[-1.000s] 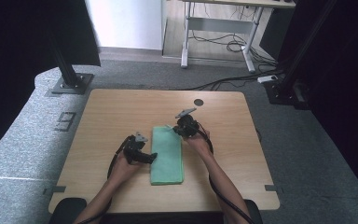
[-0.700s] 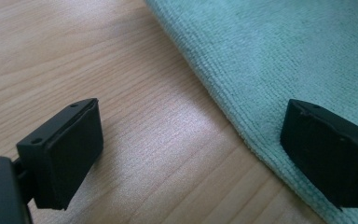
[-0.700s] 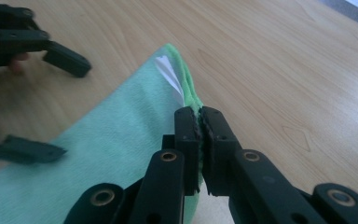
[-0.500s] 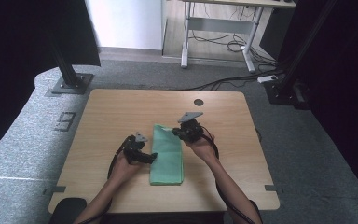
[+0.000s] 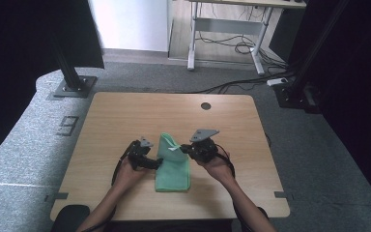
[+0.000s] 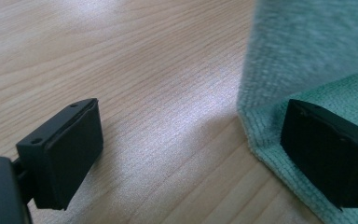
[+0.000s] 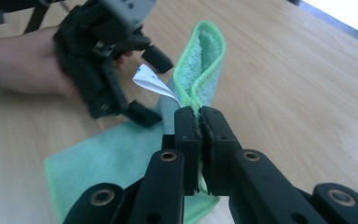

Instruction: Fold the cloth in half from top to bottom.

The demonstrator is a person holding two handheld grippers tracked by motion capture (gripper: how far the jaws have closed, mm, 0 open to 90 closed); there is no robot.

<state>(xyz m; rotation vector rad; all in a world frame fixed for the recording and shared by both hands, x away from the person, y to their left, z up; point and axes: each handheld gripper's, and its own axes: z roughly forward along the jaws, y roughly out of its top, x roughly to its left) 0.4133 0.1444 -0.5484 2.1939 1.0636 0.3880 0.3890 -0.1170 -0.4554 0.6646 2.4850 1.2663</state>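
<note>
One towel (image 5: pixel 173 166) end nearer (right tongs (image 5: pixel 182 149))

— What lies around the desk (image 5: pixel 125 116)?

— Its wooden top has a small dark round hole (image 5: pixel 206 106) near the far edge. Grey carpet (image 5: pixel 24 145) surrounds the desk, with a pale mark (image 5: pixel 68 125) just left of it.

— And beyond the desk?

— A black post on a base plate (image 5: pixel 72 87) stands off its far left corner, a white power strip (image 5: pixel 281 81) off its far right, and cables (image 5: pixel 227 46) trail under a second table (image 5: pixel 227 19) farther back.
</note>
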